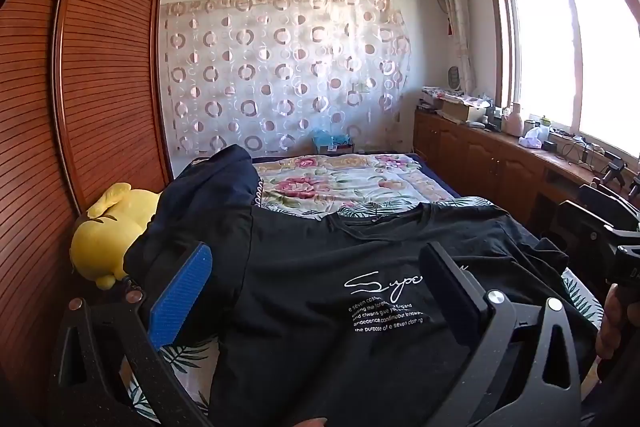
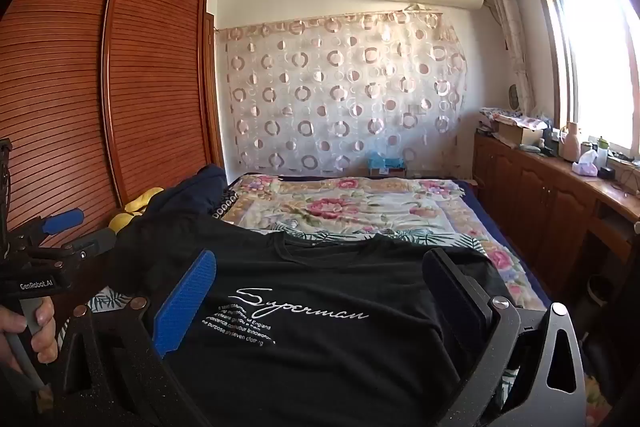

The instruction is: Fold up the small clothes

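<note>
Left wrist view: black T-shirt [image 1: 320, 287] lies spread face-up on the bed [image 1: 360, 183], white script print visible; left gripper [image 1: 316, 291] jaws wide apart above it. Right wrist view: right gripper [image 2: 320, 291] likewise spread, holding nothing.

I'm seeing open bedspread [image 2: 360, 203] lying free beyond the black t-shirt [image 2: 320, 307], so that way's passable. A dark garment pile [image 1: 208, 195] and yellow plush [image 1: 104, 239] are crowding my left, with the wardrobe [image 1: 100, 67] boxing that side in
</note>
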`<act>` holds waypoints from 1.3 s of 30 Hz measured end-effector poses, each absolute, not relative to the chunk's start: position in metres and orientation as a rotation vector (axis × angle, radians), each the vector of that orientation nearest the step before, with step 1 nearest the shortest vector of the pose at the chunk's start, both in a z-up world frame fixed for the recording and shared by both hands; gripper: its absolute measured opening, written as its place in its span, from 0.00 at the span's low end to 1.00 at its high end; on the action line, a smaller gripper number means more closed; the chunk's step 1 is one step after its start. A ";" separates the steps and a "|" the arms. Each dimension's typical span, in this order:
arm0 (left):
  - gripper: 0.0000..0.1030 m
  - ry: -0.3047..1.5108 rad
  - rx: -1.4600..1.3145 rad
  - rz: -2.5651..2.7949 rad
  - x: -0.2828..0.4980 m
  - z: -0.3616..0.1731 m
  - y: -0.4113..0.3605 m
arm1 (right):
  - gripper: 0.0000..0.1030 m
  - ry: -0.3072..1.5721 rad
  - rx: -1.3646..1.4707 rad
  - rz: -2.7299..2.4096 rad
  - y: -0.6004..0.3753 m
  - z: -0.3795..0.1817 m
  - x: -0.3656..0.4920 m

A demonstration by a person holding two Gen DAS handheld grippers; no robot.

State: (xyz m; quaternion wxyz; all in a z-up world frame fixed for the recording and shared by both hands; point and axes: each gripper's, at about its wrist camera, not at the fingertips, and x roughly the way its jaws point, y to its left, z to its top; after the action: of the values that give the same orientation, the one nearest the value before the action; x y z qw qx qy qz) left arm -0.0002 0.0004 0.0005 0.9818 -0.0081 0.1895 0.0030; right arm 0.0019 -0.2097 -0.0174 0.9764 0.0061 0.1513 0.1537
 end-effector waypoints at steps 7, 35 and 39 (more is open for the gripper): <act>1.00 0.372 0.003 0.011 -0.001 0.001 -0.001 | 1.00 0.303 0.013 0.308 -0.209 -0.016 0.002; 1.00 0.370 0.007 0.012 -0.004 0.006 0.001 | 1.00 0.305 0.013 0.309 -0.209 -0.016 0.001; 1.00 0.371 0.007 0.012 -0.003 0.006 0.001 | 1.00 0.304 0.011 0.306 -0.208 -0.017 0.001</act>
State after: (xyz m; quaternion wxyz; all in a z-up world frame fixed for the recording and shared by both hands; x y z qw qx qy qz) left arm -0.0034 0.0008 0.0056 0.9828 0.0037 0.1844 0.0059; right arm 0.0015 -0.2082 -0.0168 0.9768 0.0053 0.1510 0.1518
